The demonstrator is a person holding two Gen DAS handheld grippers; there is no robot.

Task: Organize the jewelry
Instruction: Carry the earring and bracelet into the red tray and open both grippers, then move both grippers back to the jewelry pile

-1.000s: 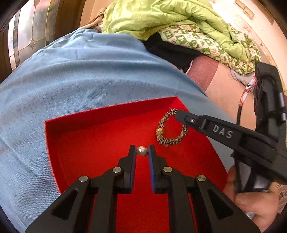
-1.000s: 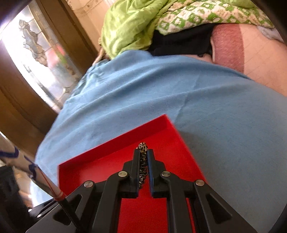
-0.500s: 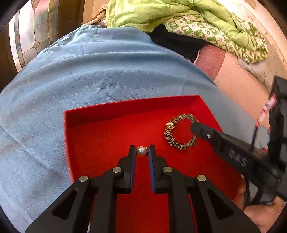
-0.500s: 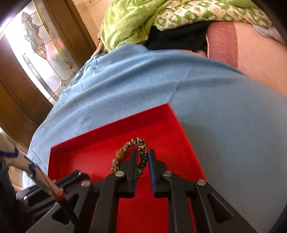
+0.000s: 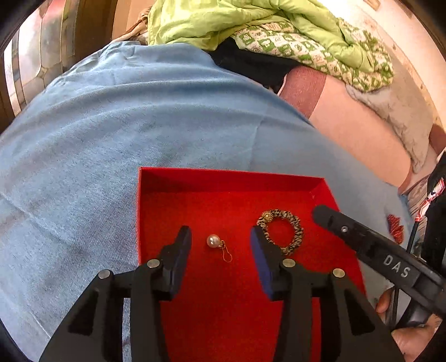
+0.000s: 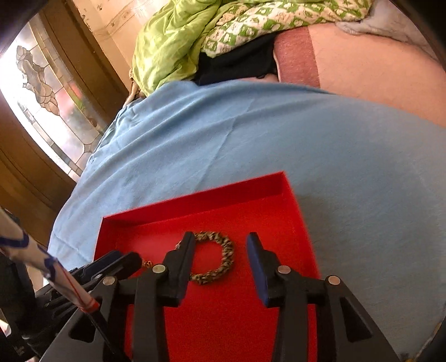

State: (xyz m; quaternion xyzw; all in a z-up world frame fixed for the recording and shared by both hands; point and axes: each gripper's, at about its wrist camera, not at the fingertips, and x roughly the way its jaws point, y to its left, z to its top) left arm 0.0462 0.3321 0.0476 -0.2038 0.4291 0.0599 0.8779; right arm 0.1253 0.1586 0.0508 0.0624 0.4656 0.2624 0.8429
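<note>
A red tray lies on a blue cloth. In it lie a pearl pendant with a small gold hook and a leopard-print bracelet. My left gripper is open just above the tray floor, with the pearl lying loose between its jaws. My right gripper is open over the bracelet, which lies flat between and behind its jaws. The right gripper's finger shows at the right of the left wrist view. The left gripper's fingertips show at the left of the right wrist view.
The blue cloth covers a bed. A green quilt and dark clothing are heaped at the far end. A stained-glass door stands at the left. A pink sheet lies at the right.
Both grippers have opened. The left one let go of the pearl pendant and the right one let go of the bracelet; both pieces now lie on the tray floor.
</note>
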